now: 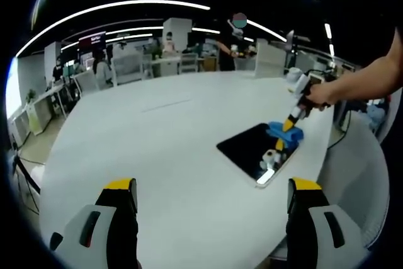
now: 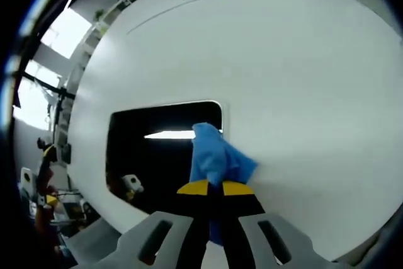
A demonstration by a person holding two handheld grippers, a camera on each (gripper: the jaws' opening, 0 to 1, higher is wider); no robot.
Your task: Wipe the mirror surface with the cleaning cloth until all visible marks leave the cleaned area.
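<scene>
A dark rectangular mirror (image 1: 252,149) lies flat on the white table (image 1: 164,149), right of centre. A blue cleaning cloth (image 1: 284,132) rests on the mirror's far right edge, pinched by my right gripper (image 1: 291,124), which a hand holds from the right. In the right gripper view the mirror (image 2: 154,159) reflects a ceiling light, and the blue cloth (image 2: 217,159) lies over its right edge and onto the table, with my right gripper (image 2: 214,188) shut on it. My left gripper (image 1: 213,187) stands open over the near table, well short of the mirror.
The round white table (image 2: 302,80) stretches wide to the left and far side. Its edge curves close on the right. Behind it are office desks, chairs (image 1: 129,67) and standing people (image 1: 236,45). A cable (image 1: 346,133) hangs off the table's right side.
</scene>
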